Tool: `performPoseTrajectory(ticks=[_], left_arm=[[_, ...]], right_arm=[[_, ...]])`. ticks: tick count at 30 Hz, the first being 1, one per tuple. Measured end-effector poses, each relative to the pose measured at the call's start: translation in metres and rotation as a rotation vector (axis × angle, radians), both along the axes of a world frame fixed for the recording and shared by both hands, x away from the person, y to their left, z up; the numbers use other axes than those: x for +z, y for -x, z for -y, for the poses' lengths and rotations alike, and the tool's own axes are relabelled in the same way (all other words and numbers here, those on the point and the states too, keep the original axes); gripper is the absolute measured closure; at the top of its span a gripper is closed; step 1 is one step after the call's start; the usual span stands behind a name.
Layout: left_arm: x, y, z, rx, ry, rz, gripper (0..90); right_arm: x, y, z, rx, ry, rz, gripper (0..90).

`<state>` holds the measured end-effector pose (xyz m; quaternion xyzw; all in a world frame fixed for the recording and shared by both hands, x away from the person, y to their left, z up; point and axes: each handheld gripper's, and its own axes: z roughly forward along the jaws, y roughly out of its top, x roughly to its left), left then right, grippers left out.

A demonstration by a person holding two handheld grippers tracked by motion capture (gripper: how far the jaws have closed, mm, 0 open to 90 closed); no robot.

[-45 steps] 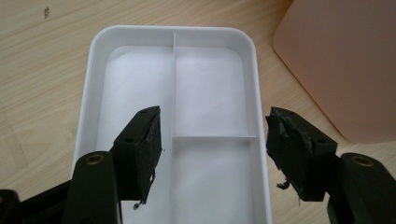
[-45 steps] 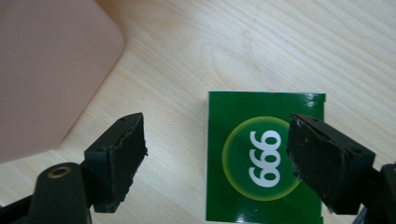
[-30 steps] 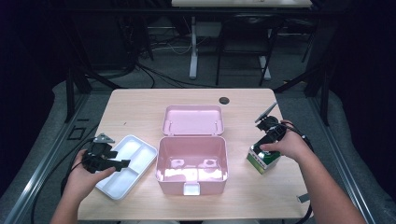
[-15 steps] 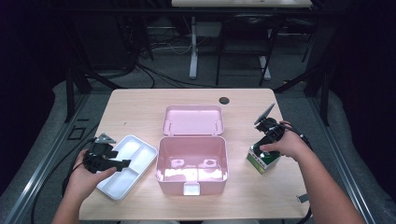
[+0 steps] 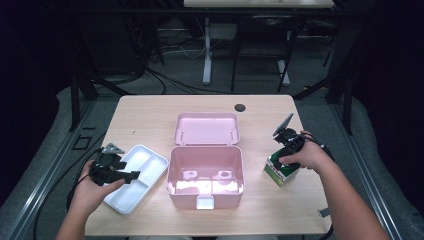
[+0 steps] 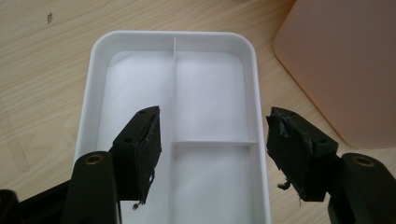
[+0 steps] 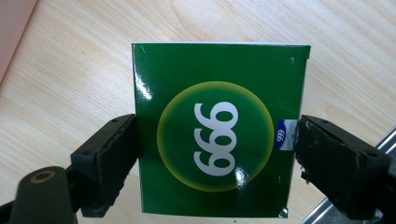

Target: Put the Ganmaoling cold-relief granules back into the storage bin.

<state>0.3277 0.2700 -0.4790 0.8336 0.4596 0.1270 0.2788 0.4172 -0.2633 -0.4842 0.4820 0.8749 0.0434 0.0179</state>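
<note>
Claws worked at opposite ends of the worktop point(image 5: 150, 112). The right claw point(image 7: 217, 140) had its jaws set against the two sides of a green box point(image 7: 219, 126), which bore a yellow-green disc with white digits; the pads met the box's edges, so the grip looked closed on it. In the high view the box point(image 5: 280, 171) stood near the worktop's right edge, well right of the pink case point(image 5: 206, 172), with the right claw point(image 5: 286, 145) and the hand on top of it.

The left claw point(image 6: 212, 149) stood wide open and held nothing. It hung over a white tray point(image 6: 93, 93): one jaw was above the tray's left compartment and the other at its right rim. Thin walls split the tray into compartments. In the high view the tray point(image 5: 150, 162) lay just left of the case, and the left claw point(image 5: 125, 175) hovered over its near half. The case sat mid-worktop with its lid point(image 5: 206, 128) thrown back and lying flat behind it.
</note>
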Motion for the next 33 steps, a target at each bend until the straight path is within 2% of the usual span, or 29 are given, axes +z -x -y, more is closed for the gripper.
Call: performPoseTrajectory(ticks=[4,5,9,16,28,29,33], left_arm=[[0.0002,0.0004,0.0002,-0.001,0.001,0.001,35.6],[0.0001,0.0004,0.0002,-0.001,-0.001,0.0,35.6],[0.0002,0.0007,0.0005,-0.004,-0.001,0.005,35.6],[0.0028,0.002,-0.0005,-0.004,-0.006,0.01,35.6],[0.0072,0.0045,-0.0031,0.003,0.004,0.032,35.7],[0.007,0.0045,-0.0033,0.003,0.004,0.031,35.7],[0.006,0.0041,-0.0023,-0.004,0.001,0.025,35.7]], right_arm=[[0.0007,-0.0003,0.0,0.002,0.009,-0.012,13.7],[-0.0006,-0.0001,0.0002,0.001,-0.001,-0.001,13.6],[-0.0025,-0.0007,-0.0003,0.002,0.003,-0.01,13.3],[-0.0067,-0.0018,0.0019,-0.013,-0.019,-0.016,13.7],[-0.0052,-0.0013,0.0017,-0.033,-0.018,-0.012,14.9],[-0.0033,-0.0019,0.002,-0.045,-0.017,-0.034,15.2],[-0.0009,-0.002,0.0028,-0.049,-0.032,-0.033,15.3]])
